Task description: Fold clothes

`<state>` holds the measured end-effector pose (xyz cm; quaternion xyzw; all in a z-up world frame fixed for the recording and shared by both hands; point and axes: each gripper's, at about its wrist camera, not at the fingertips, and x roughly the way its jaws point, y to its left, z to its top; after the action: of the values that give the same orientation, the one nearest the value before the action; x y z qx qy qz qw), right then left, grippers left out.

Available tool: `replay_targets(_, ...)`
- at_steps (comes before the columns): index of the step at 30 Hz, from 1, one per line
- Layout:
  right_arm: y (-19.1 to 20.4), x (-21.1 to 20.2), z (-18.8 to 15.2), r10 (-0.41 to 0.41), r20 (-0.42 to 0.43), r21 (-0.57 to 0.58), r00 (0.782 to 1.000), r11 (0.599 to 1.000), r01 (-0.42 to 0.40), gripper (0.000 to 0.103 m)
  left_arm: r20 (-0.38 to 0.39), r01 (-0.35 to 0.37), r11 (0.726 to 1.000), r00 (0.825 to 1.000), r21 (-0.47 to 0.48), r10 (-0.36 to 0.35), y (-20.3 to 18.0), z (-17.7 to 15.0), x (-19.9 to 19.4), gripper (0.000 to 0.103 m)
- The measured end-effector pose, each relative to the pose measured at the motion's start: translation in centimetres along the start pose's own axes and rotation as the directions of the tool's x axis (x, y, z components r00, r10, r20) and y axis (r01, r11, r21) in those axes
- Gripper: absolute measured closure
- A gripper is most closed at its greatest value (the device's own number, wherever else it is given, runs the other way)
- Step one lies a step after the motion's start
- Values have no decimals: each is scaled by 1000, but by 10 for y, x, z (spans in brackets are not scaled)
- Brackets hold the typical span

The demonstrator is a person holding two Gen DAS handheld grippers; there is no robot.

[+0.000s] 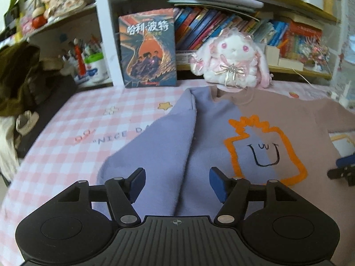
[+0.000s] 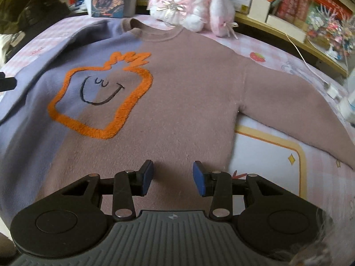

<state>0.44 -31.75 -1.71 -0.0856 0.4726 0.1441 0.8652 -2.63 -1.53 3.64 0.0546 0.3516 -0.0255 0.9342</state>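
Note:
A sweater (image 2: 177,77), half purple and half dusty pink with an orange-outlined smiling face (image 2: 99,97), lies flat on the pink checked cloth (image 1: 66,144). Its purple sleeve (image 1: 159,146) is folded in over the purple side of the body. The pink sleeve (image 2: 288,102) stretches out to the right. My left gripper (image 1: 177,175) hovers open over the folded purple sleeve, with only cloth below the pads. My right gripper (image 2: 173,168) stands open over the pink lower body, holding nothing. Its tip also shows in the left wrist view as the right gripper (image 1: 344,173) at the edge.
A white and pink plush rabbit (image 1: 230,62) sits just behind the collar. A book (image 1: 147,48) stands against the shelf post, with packed bookshelves (image 1: 244,26) behind. A dark olive garment (image 1: 17,77) is piled at the left. A white cable with plug (image 2: 330,88) lies at the right.

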Motion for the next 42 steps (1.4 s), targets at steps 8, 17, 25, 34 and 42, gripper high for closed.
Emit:
replay_targets(8,6,1,1,-40,-1,28,999,999,40,65,-15,10,998,1000,68,-9,-2,-2,-3,30)
replay_targets(17,10,1,2,-62,-4,43,998,997,62,65,-45,-18,966,998,260,31,-23,-19,17,29)
replay_targets(25,11,0,1,-74,-1,74,997,995,74,65,-90,-7,952,995,305,36,-1,-17,37,98)
replay_targets(34,11,0,1,-80,-6,96,997,992,80,66,49,-180,977,983,111,176,105,64,50,92)
replay_targets(42,13,0,2,-91,-13,97,996,991,92,66,94,-395,916,911,-77,401,167,83,44,68)
